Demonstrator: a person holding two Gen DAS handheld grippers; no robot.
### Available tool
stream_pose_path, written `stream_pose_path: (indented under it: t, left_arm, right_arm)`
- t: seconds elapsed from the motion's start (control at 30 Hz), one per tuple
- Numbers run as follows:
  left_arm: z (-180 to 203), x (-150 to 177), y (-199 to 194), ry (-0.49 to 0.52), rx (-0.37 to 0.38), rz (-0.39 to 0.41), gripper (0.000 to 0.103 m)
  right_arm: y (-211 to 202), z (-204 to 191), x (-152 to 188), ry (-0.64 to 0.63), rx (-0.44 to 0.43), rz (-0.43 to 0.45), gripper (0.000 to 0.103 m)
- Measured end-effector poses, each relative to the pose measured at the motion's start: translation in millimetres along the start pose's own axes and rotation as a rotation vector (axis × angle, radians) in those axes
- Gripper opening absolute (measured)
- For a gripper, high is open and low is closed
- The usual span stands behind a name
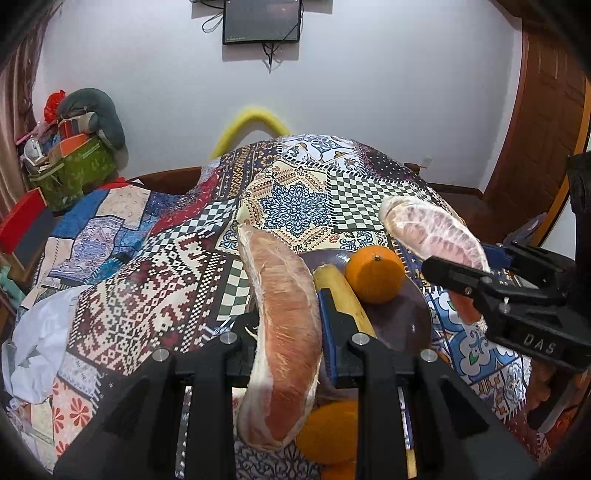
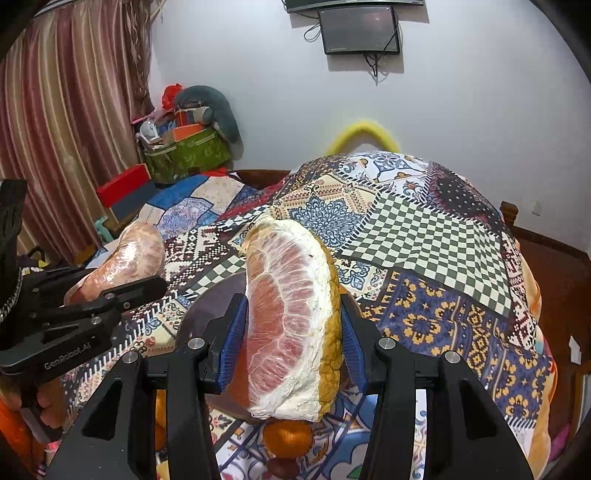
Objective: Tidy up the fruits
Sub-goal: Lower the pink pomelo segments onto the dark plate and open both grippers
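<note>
We count two pomelo wedges, one in each gripper, one banana (image 1: pixel 341 295), one plate (image 1: pixel 402 317) and at least three oranges: one orange (image 1: pixel 375 274) sits on the plate beside the banana, a second (image 1: pixel 328 432) lies low under our left gripper (image 1: pixel 291 314), and a third (image 2: pixel 287 437) shows beneath our right gripper (image 2: pixel 293 325). Our left gripper is clenched on the first wedge (image 1: pixel 284 332), its blue pads pressing the pink flesh from both sides; the wedge stands lengthwise between the fingers and hides part of the plate just ahead. The banana lies right beside the left gripper's right finger, and the orange on the plate is just beyond it. Our right gripper grips the second wedge (image 2: pixel 291 325), flesh toward its left pad and yellow rind against its right, with the jaws standing wider apart than the left pair. That wedge blocks most of the plate ahead of it. Everything rests over a patchwork cloth (image 1: pixel 288 199). Farther off, a green bin (image 2: pixel 188 155) of clutter sits left by a curtain (image 2: pixel 70 118), and a dark screen (image 2: pixel 360 31) hangs on the wall.
</note>
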State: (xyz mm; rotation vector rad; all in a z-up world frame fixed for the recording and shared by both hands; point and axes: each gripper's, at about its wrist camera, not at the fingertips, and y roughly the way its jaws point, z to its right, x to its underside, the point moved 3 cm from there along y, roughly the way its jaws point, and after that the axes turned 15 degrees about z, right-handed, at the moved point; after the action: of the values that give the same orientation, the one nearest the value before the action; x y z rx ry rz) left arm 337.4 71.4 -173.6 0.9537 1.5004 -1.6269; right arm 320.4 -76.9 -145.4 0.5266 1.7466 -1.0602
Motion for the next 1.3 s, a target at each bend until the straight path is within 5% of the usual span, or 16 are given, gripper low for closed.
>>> stream_pose_path:
  t: [0.7, 1.07, 1.3]
  left_arm:
    - [-6, 11, 74, -0.039, 0.063, -0.109, 0.025]
    - [-6, 22, 91, -0.047, 0.054, -0.170, 0.025]
    - [-3, 17, 81, -0.033, 0.046, -0.141, 0.030]
  right_arm:
    - [44, -4, 16, -0.060, -0.026, -0.086, 0.045]
    - [48, -3, 20, -0.039, -0.034, -0.104, 0.046]
    - [45, 1, 15, -0.012, -0.034, -0.087, 0.046]
